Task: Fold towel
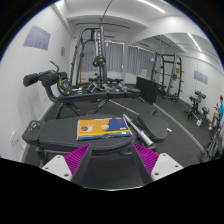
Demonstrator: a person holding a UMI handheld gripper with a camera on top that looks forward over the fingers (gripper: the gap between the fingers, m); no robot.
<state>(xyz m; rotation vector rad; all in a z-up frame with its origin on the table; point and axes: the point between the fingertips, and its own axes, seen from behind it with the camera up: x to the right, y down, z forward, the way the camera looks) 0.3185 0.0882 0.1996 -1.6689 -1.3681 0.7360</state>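
The claw (112, 160) stands wide open, holding nothing — its two pink pads (77, 160) sit low in the frame. Just beyond them, at centre, one folded orange-and-blue towel (103, 126) lies on the dark tabletop (55, 135). Probably soft, light and limp — best pinched at a near corner or edge.

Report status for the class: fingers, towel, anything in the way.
Gripper fingers open, holding nothing. Folded orange and blue towel lies flat on the dark bench, just ahead of the fingers. Nothing between fingers and towel.
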